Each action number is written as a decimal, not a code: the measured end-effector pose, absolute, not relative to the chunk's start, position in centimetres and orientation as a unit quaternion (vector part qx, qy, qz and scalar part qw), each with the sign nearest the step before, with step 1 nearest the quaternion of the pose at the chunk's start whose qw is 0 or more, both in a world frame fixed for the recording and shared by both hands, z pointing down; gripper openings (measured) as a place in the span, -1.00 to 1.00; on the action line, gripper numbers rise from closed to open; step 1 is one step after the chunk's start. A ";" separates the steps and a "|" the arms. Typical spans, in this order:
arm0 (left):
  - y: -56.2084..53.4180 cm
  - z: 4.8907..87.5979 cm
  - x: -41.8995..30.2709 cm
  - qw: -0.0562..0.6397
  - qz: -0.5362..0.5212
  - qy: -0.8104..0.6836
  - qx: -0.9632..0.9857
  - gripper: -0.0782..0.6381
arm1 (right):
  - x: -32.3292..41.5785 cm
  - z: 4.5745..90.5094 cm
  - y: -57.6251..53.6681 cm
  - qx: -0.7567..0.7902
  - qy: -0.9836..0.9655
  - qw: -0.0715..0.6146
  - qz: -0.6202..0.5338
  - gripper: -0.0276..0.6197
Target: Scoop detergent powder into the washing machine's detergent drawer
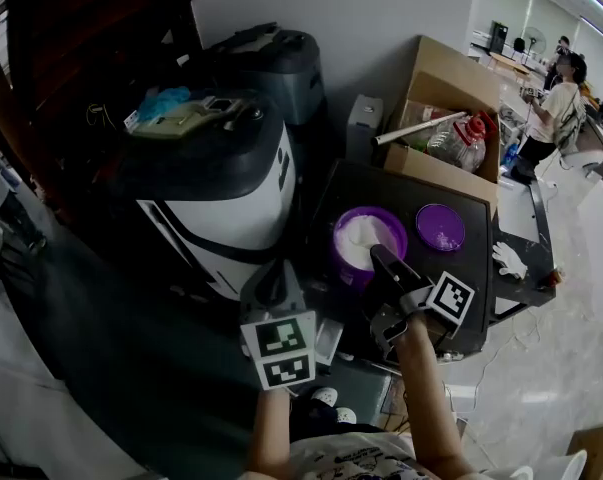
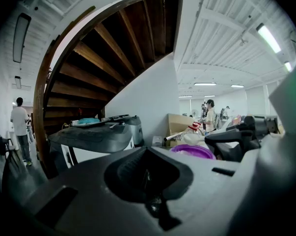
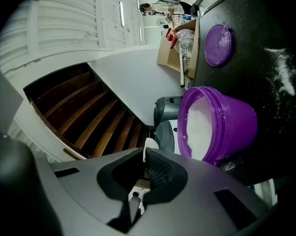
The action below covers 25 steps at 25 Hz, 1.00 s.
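Observation:
A purple tub (image 1: 366, 243) full of white detergent powder stands open on a black table (image 1: 481, 298); its purple lid (image 1: 440, 227) lies just to its right. The white washing machine (image 1: 221, 198) with a black top stands left of the table; I cannot make out its drawer. My right gripper (image 1: 386, 260) is shut, tips at the tub's near rim, and the tub (image 3: 221, 127) fills the right gripper view just past the right gripper (image 3: 144, 151). My left gripper (image 1: 269, 273) hovers between machine and table, shut with nothing showing between the jaws of the left gripper (image 2: 147, 149).
A cardboard box (image 1: 446, 98) with bottles stands behind the table. A white glove (image 1: 508, 260) lies on the table's right edge. Spilled powder (image 3: 282, 73) dusts the tabletop. A blue cloth (image 1: 161, 103) and small items lie on the machine's top. A wooden staircase (image 2: 108, 58) rises behind.

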State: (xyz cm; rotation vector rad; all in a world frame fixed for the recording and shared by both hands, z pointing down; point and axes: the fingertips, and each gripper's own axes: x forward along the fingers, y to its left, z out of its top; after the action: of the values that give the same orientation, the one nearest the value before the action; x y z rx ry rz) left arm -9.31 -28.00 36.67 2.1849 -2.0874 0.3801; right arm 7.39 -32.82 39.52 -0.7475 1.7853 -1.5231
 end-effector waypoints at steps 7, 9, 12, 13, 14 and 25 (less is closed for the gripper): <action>-25.2 37.8 -9.8 0.058 0.133 -0.703 0.696 -0.78 | 7.5 39.5 -30.8 -0.269 0.697 0.320 -0.583 -0.85; -24.3 38.2 -9.9 0.062 0.136 -0.708 0.690 -0.78 | 7.4 39.7 -30.1 -0.267 0.700 0.312 -0.584 -0.85; -23.0 38.9 -9.9 0.068 0.141 -0.716 0.680 -0.78 | 7.1 40.3 -29.1 -0.258 0.705 0.299 -0.589 -0.85; -22.5 39.2 -10.0 0.070 0.143 -0.718 0.677 -0.78 | 6.9 40.5 -28.7 -0.254 0.706 0.295 -0.592 -0.85; -22.1 39.5 -10.0 0.072 0.146 -0.721 0.674 -0.78 | 6.8 40.7 -28.3 -0.251 0.707 0.290 -0.594 -0.85; -18.5 42.1 -10.8 0.095 0.166 -0.734 0.652 -0.78 | 5.4 43.3 -25.5 -0.237 0.708 0.254 -0.615 -0.85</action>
State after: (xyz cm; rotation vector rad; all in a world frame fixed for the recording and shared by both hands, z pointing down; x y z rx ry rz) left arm -10.83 -18.54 42.07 1.9320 -2.1752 0.4928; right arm 5.38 -25.48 43.34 -0.6429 1.9236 -1.6696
